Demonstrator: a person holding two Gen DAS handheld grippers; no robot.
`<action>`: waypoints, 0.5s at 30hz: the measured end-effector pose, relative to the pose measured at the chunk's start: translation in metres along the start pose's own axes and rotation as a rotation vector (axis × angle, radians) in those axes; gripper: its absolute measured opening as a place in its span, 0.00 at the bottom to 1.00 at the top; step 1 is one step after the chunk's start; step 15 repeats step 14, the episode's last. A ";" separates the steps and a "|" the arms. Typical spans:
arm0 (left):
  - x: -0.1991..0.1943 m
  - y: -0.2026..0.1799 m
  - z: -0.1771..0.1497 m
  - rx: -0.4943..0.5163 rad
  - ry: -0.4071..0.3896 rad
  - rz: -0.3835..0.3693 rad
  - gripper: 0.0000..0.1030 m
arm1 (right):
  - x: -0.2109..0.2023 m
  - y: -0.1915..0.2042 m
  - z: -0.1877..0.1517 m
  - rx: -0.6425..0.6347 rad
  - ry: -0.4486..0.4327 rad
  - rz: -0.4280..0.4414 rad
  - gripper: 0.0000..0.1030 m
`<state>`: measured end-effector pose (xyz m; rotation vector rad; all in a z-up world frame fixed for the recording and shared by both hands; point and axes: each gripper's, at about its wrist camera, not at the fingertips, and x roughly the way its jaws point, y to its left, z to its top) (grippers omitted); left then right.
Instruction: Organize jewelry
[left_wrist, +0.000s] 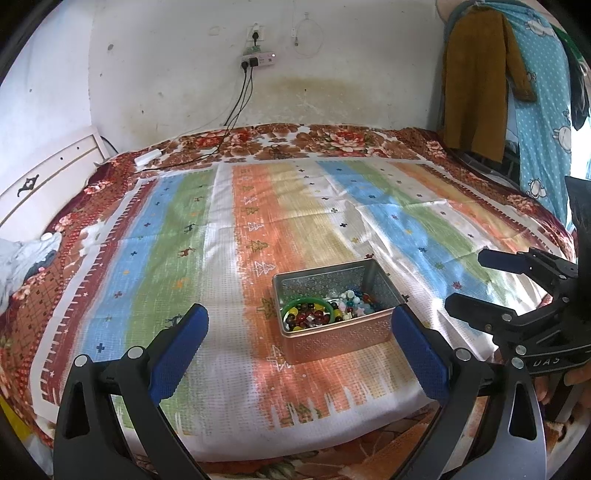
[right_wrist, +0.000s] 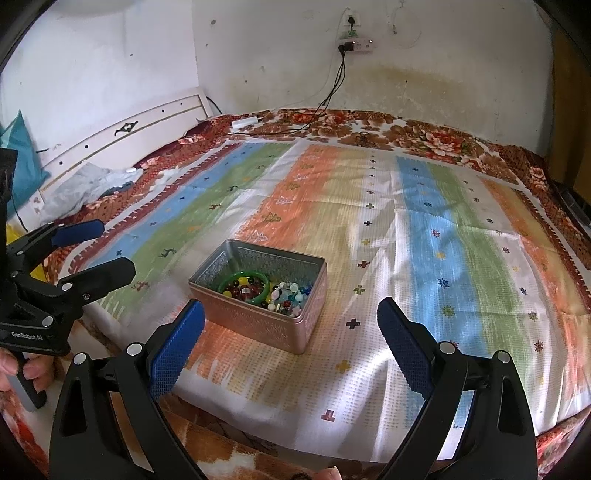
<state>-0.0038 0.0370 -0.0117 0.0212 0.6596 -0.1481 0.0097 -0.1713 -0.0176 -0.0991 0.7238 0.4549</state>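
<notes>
- Two grippers, 1 tin, 1 bed. Left wrist view: left gripper (left_wrist: 299, 347) hangs w/ fingers spread wide, holding nothing; its blue pads flank the metal tin (left_wrist: 334, 306) from the near side, not touching.
- Tin sits on the striped cloth (left_wrist: 184, 240) over the bed, no lid in view. Inside: 1 green bangle (left_wrist: 309, 309) lying on a heap of loose beads (left_wrist: 351, 301); beads too many & too small to count.
- Right gripper (left_wrist: 466, 282) shows at the right edge, fingers parted, empty.
- Right wrist view: right gripper (right_wrist: 291, 332) released too, nothing between pads; tin (right_wrist: 266, 295) ahead & slightly left, bangle (right_wrist: 245, 288) toward its left side, beads (right_wrist: 290, 295) to the right.
- Left gripper (right_wrist: 110, 251) at left edge, apart, a hand (right_wrist: 22, 369) on its grip.
- Step: all jewelry seen lies in the tin, none on the cloth. Fits either sorted-into-tin or awaiting sorting out; can't tell which.
</notes>
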 end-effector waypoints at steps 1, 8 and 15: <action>0.000 0.000 0.000 0.000 -0.001 0.001 0.95 | 0.000 0.000 0.000 0.001 0.000 0.000 0.92; 0.001 -0.001 0.000 0.005 0.008 -0.008 0.95 | 0.000 0.000 0.000 0.000 0.001 -0.001 0.92; 0.002 -0.002 -0.001 0.016 0.017 -0.012 0.95 | 0.001 0.001 -0.001 -0.001 0.004 0.000 0.92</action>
